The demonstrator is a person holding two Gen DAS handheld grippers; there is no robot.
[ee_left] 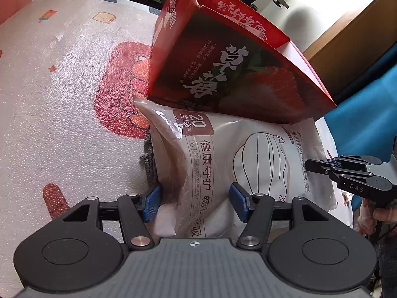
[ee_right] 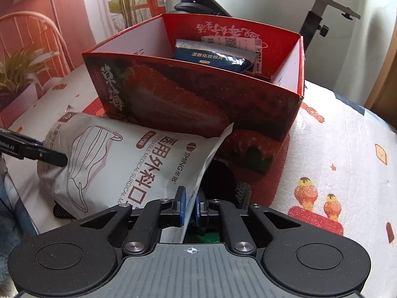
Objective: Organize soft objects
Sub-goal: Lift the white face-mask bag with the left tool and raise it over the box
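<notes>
A white bag of surgical masks lies on the patterned table, its far end against a red strawberry box. My left gripper is open, with its blue pads on either side of the bag's near end. My right gripper is shut on the edge of the mask bag; it shows at the right of the left wrist view. The red box stands open and holds a blue packet. The left gripper's tip touches the bag's left side.
A grey cloth pokes out from under the bag. A dark object lies under the bag near the box. An exercise bike stands behind the table. A red chair and plants are at the left.
</notes>
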